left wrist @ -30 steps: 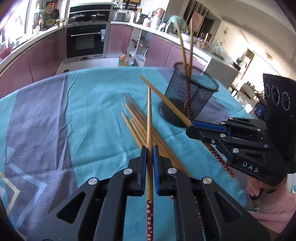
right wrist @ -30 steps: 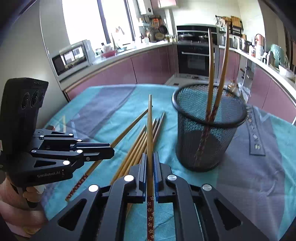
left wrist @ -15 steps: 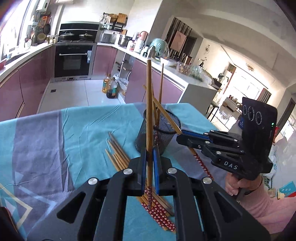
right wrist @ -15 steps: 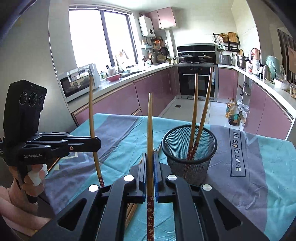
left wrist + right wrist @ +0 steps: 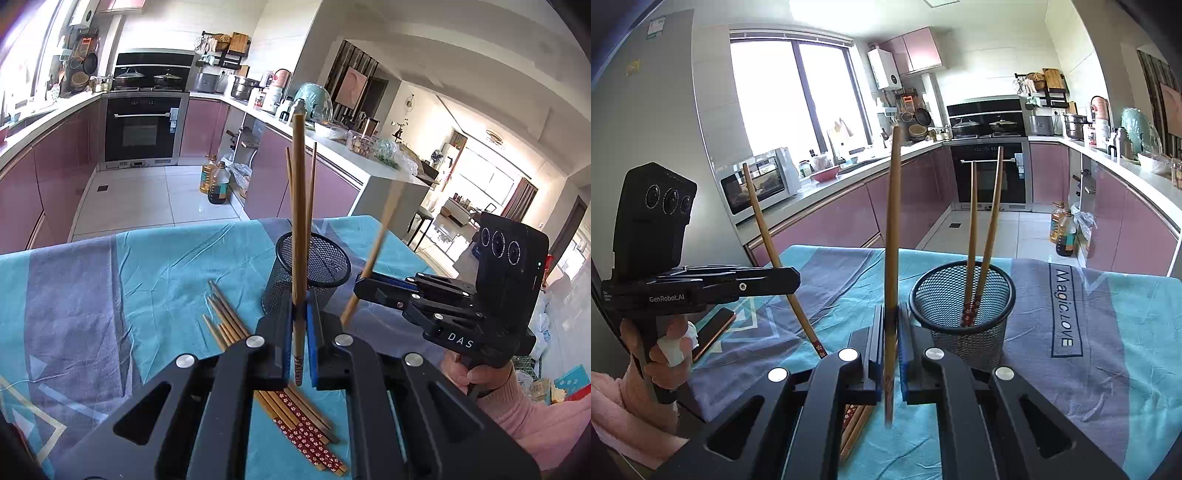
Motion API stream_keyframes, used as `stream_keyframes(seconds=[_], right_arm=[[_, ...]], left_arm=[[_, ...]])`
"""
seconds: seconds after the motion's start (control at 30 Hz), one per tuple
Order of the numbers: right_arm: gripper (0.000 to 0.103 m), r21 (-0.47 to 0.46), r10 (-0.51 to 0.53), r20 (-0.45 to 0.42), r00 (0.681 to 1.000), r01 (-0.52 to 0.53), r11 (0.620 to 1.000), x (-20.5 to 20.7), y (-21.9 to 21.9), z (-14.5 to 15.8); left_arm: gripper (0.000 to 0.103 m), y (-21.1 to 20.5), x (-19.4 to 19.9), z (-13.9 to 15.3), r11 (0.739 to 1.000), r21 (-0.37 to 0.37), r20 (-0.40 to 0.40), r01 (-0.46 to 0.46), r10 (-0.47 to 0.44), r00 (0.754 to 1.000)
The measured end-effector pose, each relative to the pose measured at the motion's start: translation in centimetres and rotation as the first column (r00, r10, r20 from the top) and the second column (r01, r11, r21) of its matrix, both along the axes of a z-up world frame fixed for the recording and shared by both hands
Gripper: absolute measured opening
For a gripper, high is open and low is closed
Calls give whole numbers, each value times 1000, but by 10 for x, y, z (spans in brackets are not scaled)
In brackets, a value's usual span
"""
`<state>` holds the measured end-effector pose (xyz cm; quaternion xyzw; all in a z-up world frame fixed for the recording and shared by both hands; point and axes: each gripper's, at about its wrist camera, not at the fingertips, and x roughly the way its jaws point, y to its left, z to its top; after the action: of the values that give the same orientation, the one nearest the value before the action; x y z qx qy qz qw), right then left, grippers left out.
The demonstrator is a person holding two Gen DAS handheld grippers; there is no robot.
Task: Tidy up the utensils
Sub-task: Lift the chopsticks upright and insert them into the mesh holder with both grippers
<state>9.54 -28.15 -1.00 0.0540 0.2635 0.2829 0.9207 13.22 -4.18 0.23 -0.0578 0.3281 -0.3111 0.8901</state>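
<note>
With each gripper (image 5: 300, 325) (image 5: 891, 334) clamped on one upright chopstick (image 5: 299, 221) (image 5: 892, 258) above the table's (image 5: 147, 280) middle, transfer step judged underway; next, patterned ends lowered into mesh holder (image 5: 960, 306); loose chopsticks (image 5: 236, 328) beside it.

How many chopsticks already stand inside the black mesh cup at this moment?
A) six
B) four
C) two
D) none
C: the right wrist view shows two chopsticks leaning inside the mesh cup, patterned ends down.
</note>
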Motion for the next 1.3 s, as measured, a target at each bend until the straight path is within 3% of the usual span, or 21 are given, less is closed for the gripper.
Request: stream_keyframes(seconds=[0.23, 0.67, 0.87, 1.0, 1.3], right_arm=[[6, 20, -38, 43, 998, 37, 999, -5, -12, 16], [6, 11, -76, 149, 986, 75, 997, 1, -30, 70], [6, -5, -96, 168, 981, 98, 995, 13, -31, 76], [6, -16, -101, 137, 985, 105, 994, 27, -30, 69], [6, -63, -91, -16, 996, 90, 994, 55, -26, 31]], left_arm=[[8, -6, 11, 11, 1000, -5, 21, -1, 1, 1000], [8, -19, 22, 71, 998, -55, 150, -2, 10, 989], [8, -30, 33, 86, 998, -59, 180, 1, 10, 984], [8, -42, 44, 77, 1000, -6, 166, -7, 8, 986], [8, -67, 69, 21, 991, 112, 14, 76, -78, 997]])
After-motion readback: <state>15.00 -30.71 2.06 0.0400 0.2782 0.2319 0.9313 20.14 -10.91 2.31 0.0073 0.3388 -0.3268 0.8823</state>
